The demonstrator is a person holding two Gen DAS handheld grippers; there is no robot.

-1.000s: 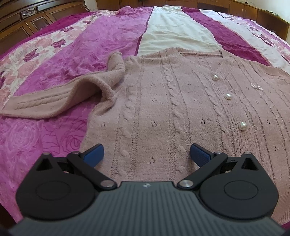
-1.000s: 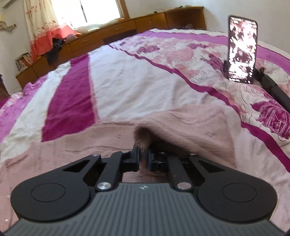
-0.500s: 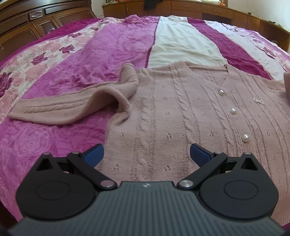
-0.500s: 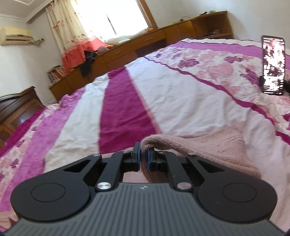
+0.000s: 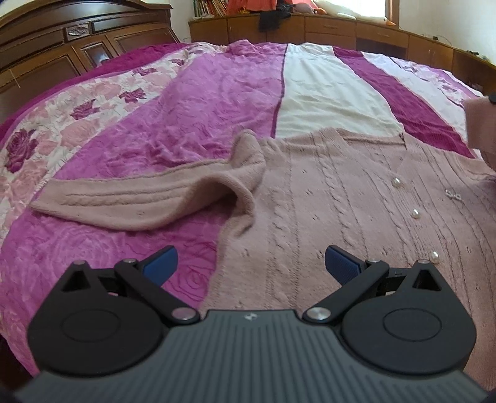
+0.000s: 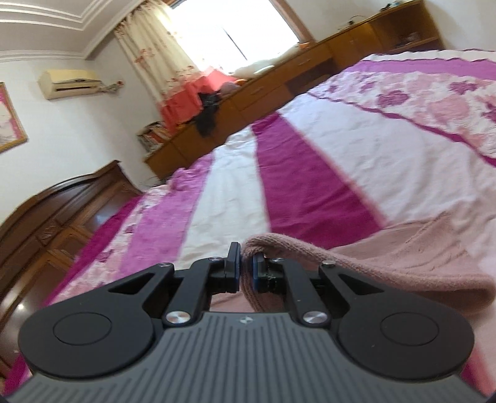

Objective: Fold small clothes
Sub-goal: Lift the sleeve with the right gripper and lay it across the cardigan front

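- The pink knitted cardigan [image 5: 325, 198] lies face up on the bed [image 5: 198, 102], spread ahead of the left claw [image 5: 251, 263], its pearl buttons [image 5: 415, 213] off to that claw's right.
- One sleeve [image 5: 130, 201] stretches out flat ahead and to the left of the left claw, its shoulder end bunched into a raised fold.
- The other sleeve's cuff [image 6: 263, 248] is clamped between the fingers of the right claw [image 6: 245, 271], lifted off the bed, with the rest of the knit draping away to that claw's right.
- The left claw stands wide apart, holding nothing, low over the cardigan's lower body.
- The step in hand looks like folding the held sleeve across the chest; to do it well, I would carry the cuff low and level over the buttons so the knit lays without twisting.
- Release should come only once the sleeve lies straight, since soft knit slumps and creases easily.
- The left claw could pin the body near the hem to stop the whole garment dragging across the slippery bedspread.
- Beyond the bed, wooden cabinets [image 5: 341, 28] run along the far wall.
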